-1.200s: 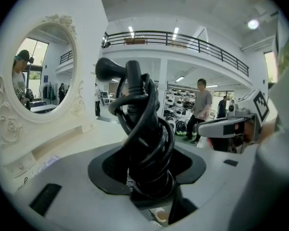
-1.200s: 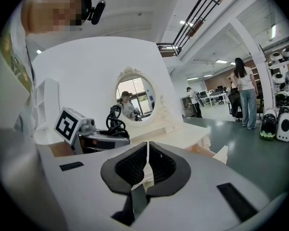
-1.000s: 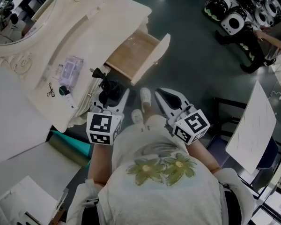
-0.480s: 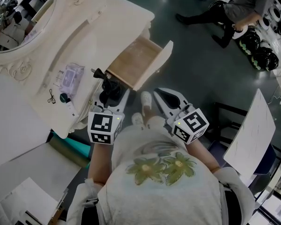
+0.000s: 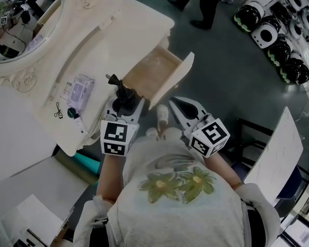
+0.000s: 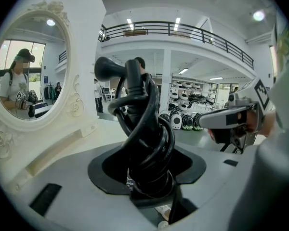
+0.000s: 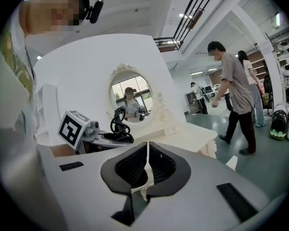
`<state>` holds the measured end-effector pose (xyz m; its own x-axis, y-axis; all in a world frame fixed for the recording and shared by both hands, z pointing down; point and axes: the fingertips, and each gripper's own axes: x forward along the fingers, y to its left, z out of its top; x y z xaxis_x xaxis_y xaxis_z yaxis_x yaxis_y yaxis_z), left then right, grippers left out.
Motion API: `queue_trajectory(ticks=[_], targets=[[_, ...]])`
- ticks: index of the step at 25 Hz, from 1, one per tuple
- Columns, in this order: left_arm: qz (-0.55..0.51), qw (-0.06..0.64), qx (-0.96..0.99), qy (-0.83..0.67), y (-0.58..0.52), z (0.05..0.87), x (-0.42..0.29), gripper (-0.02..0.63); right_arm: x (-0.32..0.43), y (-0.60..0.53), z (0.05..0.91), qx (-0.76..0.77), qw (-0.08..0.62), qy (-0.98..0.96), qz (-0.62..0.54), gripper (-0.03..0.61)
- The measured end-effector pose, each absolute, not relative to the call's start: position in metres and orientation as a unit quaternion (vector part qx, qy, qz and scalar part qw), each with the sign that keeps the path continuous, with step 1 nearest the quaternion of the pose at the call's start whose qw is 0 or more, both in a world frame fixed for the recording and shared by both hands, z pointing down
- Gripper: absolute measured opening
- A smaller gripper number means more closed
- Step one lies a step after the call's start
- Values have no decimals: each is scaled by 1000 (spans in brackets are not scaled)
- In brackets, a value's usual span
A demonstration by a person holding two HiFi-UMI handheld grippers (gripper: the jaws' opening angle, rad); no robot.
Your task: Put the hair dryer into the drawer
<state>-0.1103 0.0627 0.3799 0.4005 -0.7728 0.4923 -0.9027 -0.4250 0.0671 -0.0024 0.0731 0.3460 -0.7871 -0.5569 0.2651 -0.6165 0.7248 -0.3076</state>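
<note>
My left gripper (image 5: 124, 107) is shut on the black hair dryer (image 5: 123, 95), whose cord is wound round its body with the plug sticking out toward the table. The left gripper view shows the hair dryer (image 6: 142, 143) upright between the jaws. It hangs just beside the near left corner of the open wooden drawer (image 5: 153, 72), which is pulled out of the cream dressing table (image 5: 118, 30). My right gripper (image 5: 176, 103) is shut on nothing, to the right of the drawer's front panel (image 5: 178, 79). Its pads (image 7: 143, 171) meet in the right gripper view.
On the dressing table lie a purple packet (image 5: 78, 89) and a small teal-capped item (image 5: 71, 112), below an oval mirror (image 5: 20, 14). A person (image 5: 206, 1) walks on the floor beyond. Round white devices (image 5: 270, 32) line the right. A white board (image 5: 275, 153) leans nearby.
My left gripper has carried the hair dryer a little up toward the drawer's corner. The right gripper has stayed put. The person in the background has walked leftward.
</note>
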Motion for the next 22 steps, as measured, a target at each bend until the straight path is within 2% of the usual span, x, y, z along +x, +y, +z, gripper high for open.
queue_trajectory(ticks=[22], targets=[[246, 172, 820, -487, 3, 406, -87, 219, 9, 8, 359, 310, 81, -924, 207, 25]])
